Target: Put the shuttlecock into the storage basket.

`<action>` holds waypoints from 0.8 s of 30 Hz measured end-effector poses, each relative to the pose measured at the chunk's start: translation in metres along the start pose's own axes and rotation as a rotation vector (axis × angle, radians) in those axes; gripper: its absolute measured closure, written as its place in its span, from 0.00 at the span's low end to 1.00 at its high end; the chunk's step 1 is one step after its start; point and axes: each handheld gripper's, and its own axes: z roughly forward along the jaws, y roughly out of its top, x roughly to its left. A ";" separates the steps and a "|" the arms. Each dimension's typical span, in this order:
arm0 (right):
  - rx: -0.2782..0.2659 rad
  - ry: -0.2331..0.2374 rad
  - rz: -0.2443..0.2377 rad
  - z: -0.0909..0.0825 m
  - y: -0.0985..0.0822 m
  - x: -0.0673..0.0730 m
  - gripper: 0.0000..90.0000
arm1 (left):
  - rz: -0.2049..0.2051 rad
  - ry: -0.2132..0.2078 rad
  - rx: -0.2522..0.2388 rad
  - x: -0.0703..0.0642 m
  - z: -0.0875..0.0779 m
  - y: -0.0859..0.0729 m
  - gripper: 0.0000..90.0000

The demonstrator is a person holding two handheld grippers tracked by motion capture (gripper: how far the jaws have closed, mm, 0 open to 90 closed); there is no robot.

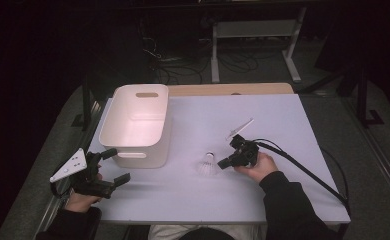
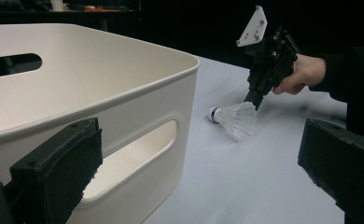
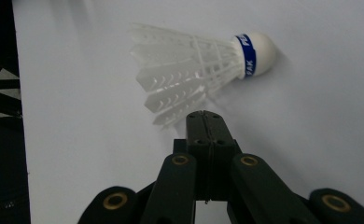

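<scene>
High view: white feathered shuttlecock [image 1: 209,164] lying on pale tabletop [image 1: 263,200], just right of white plastic bin [image 1: 138,125]; right gripper [image 1: 224,163] tip at its skirt.
Left gripper view: left gripper [image 2: 194,163] fingers wide open, holding nothing.
Right gripper view: fingers [image 3: 196,130] pressed together, empty, touching skirt edge.

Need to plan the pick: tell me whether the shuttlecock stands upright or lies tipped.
Tipped: the shuttlecock lies on its side on the table, cork sideways.
</scene>
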 end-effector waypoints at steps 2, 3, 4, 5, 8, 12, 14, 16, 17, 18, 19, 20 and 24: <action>0.004 0.005 -0.016 0.004 0.006 0.004 0.99 | 0.000 0.000 0.000 0.000 0.000 0.000 0.00; 0.014 -0.001 -0.021 0.007 0.009 0.005 0.99 | 0.001 0.000 0.000 0.000 0.000 0.000 0.00; 0.017 0.001 -0.021 0.008 0.010 0.005 0.99 | 0.002 -0.001 0.001 0.000 0.000 0.000 0.00; 0.016 0.001 -0.022 0.009 0.011 0.005 0.99 | 0.002 -0.001 0.002 0.000 0.000 0.000 0.00; 0.002 0.008 -0.021 0.010 0.013 0.006 0.99 | 0.002 -0.001 0.002 0.000 0.000 0.000 0.00; 0.000 0.009 -0.017 0.011 0.014 0.004 0.99 | 0.001 -0.002 0.001 0.000 0.000 0.000 0.00; -0.009 0.014 -0.015 0.012 0.014 0.004 0.99 | 0.000 -0.002 0.001 0.000 0.000 0.000 0.00; -0.016 0.020 -0.013 0.014 0.015 0.005 0.99 | -0.001 -0.001 0.000 0.000 0.000 0.000 0.00; -0.018 0.021 -0.017 0.015 0.016 0.004 0.99 | -0.001 -0.001 0.000 0.000 0.000 0.000 0.00; -0.009 0.019 -0.011 0.016 0.016 0.005 0.99 | -0.001 -0.002 0.000 0.000 0.000 0.000 0.00; 0.002 0.013 -0.020 0.017 0.018 0.007 0.99 | 0.000 -0.002 0.001 0.000 0.000 0.000 0.00; 0.006 0.014 -0.025 0.020 0.020 0.008 0.99 | 0.000 -0.002 0.000 0.000 0.000 0.000 0.00; 0.013 0.016 -0.054 0.026 0.030 0.013 0.99 | 0.000 -0.003 0.000 0.000 0.000 0.000 0.00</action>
